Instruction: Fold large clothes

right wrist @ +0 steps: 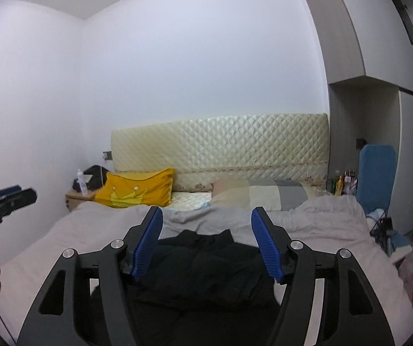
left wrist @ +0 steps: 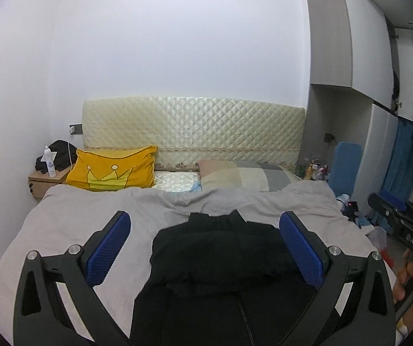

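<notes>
Both grippers hover level over the bed, fingers spread wide and holding nothing: left gripper, right gripper. The crumpled black garment lies on the grey quilted bedcover (yellow crown-print pillow by the cream padded headboard).

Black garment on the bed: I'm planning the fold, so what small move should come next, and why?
Probably lower both claws to the black garment and pinch its near edge. The left claw and right claw hang open above it, holding nothing, and it lies rumpled on the grey bedcover.
</notes>
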Demonstrator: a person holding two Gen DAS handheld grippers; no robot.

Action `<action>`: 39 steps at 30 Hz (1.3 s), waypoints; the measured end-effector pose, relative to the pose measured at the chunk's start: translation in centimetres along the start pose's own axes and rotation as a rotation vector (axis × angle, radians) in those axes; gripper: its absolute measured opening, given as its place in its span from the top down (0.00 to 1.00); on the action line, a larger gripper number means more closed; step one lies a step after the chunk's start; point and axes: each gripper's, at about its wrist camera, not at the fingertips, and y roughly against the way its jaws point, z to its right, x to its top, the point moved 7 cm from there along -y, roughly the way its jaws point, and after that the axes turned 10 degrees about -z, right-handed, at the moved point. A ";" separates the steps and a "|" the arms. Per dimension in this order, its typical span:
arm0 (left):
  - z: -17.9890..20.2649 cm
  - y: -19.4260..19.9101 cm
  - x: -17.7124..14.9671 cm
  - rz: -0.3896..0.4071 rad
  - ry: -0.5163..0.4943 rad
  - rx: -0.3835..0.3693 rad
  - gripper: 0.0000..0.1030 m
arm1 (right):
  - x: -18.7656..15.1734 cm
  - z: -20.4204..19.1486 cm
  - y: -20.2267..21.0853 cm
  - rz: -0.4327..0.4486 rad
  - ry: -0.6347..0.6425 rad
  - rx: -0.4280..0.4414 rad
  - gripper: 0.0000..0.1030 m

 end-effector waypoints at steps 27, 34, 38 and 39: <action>-5.0 -4.0 -20.1 -0.286 0.086 -0.109 0.00 | -19.8 4.0 -2.3 -0.256 -0.011 -0.002 0.35; -8.9 -10.3 -24.8 -0.474 0.240 -0.089 0.00 | -23.9 9.3 -6.5 -0.431 -0.169 0.038 0.35; -11.7 -13.6 -27.9 -0.636 0.409 -0.129 0.00 | -25.9 12.3 -8.6 -0.533 -0.301 0.078 0.35; -12.2 -13.9 -28.3 -0.651 0.431 -0.123 0.00 | -26.5 13.0 -9.2 -0.559 -0.327 0.076 0.35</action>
